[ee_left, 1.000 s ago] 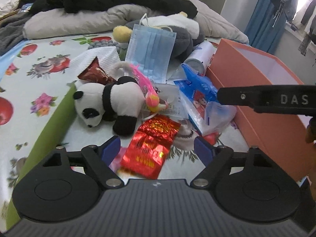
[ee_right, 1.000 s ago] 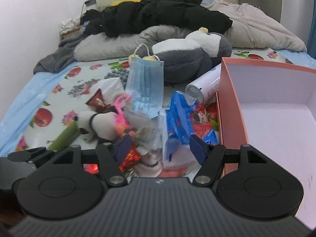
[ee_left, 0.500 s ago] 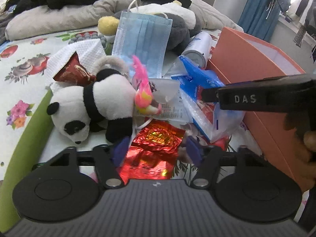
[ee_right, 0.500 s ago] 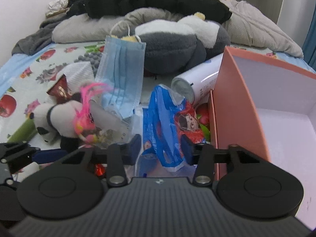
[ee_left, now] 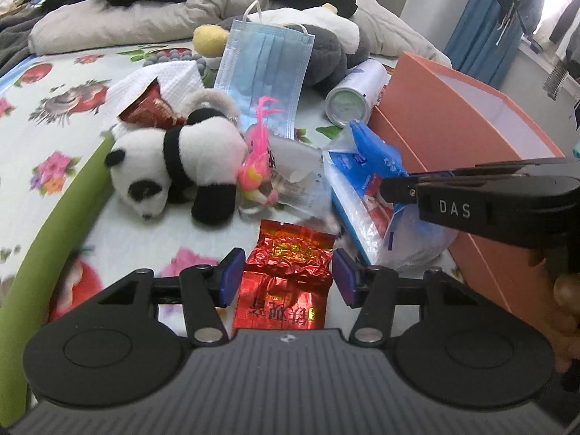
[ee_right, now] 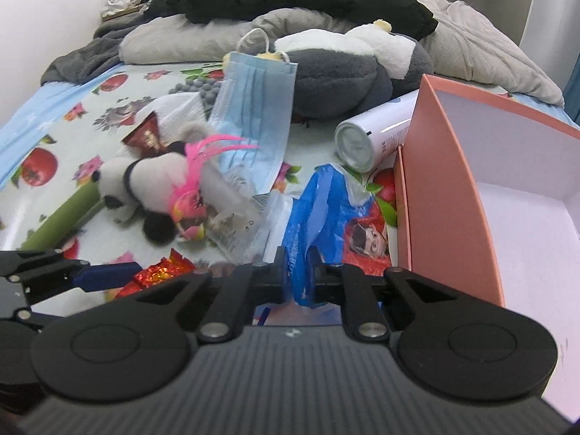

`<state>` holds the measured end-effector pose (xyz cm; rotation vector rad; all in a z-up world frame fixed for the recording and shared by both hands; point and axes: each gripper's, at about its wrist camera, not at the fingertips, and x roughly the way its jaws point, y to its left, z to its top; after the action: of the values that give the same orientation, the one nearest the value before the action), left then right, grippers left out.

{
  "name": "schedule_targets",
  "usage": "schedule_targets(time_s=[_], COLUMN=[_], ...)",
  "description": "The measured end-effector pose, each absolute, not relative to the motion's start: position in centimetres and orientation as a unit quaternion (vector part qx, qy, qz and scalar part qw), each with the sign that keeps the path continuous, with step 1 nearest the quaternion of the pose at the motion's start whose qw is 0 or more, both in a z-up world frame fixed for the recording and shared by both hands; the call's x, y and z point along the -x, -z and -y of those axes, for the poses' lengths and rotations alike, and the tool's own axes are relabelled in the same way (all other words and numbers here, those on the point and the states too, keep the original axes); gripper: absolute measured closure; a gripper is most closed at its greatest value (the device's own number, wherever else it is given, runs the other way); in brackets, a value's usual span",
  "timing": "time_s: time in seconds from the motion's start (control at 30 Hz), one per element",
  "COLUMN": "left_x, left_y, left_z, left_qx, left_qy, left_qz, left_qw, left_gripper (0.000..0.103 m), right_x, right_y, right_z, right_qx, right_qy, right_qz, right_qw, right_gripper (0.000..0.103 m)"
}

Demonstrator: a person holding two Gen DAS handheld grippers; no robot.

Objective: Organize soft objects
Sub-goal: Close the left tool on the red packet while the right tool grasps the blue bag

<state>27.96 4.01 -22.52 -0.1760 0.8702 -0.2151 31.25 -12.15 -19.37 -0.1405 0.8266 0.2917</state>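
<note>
The right gripper [ee_right: 298, 275] is pinching the blue plastic bag [ee_right: 319, 217] between its nearly closed fingers, at the bag's near edge. The bag is lying on the bed sheet [ee_right: 54, 134] just beside the pink box [ee_right: 446, 195], with its long axis running away from the camera toward the white can [ee_right: 357, 146], which is lying on its side with its round end facing the camera.

The left gripper [ee_left: 286, 277] is sitting low over the sheet with its fingers spread wide on either side of the red foil packet [ee_left: 290, 272]; the blue pads are standing close to the packet's edges, and I cannot tell whether they are touching it. The packet is lying flat, its long axis pointing straight ahead along the fingers, toward the clear wrapper [ee_left: 301, 177].

The toy panda [ee_left: 181, 159] is lying on its belly to the left of the packet, head pointing left toward the green tube [ee_left: 61, 203]. A pink feathered toy [ee_left: 259, 159] is resting against its back. Behind them a blue face mask [ee_left: 264, 69] is leaning lengthwise up against the large grey plush [ee_left: 326, 54].
</note>
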Motion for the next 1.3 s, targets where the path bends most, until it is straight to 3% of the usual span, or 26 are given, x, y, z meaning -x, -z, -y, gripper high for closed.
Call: schedule_targets(time_s=[0.77, 0.9, 0.97, 1.03, 1.23, 1.3], left_x=[-16.4, -15.2, -14.8, -14.5, -13.8, -13.6], left_y=[17.5, 16.6, 16.2, 15.8, 14.6, 14.4], left_z=[-5.4, -5.4, -5.4, -5.5, -5.6, -5.5], left_qx=[0.123, 0.130, 0.134, 0.138, 0.146, 0.147], left_qy=[0.043, 0.036, 0.033, 0.028, 0.022, 0.024], left_qz=[-0.412, -0.409, -0.407, -0.404, -0.400, -0.399], left_qw=[0.902, 0.903, 0.903, 0.904, 0.904, 0.905], left_gripper=[0.044, 0.044, 0.044, 0.044, 0.044, 0.044], right_x=[-19.5, -18.7, -18.7, -19.0, -20.2, -20.6], right_y=[17.8, 17.7, 17.8, 17.8, 18.8, 19.3], right_z=[14.0, 14.9, 15.2, 15.4, 14.4, 14.2], right_qx=[0.010, -0.005, -0.010, -0.012, 0.007, 0.006], right_qy=[-0.142, -0.140, -0.141, -0.142, -0.142, -0.144], right_qz=[-0.442, -0.451, -0.453, -0.452, -0.452, -0.456], right_qw=[0.886, 0.881, 0.880, 0.881, 0.881, 0.878], right_gripper=[0.089, 0.082, 0.068, 0.062, 0.062, 0.068])
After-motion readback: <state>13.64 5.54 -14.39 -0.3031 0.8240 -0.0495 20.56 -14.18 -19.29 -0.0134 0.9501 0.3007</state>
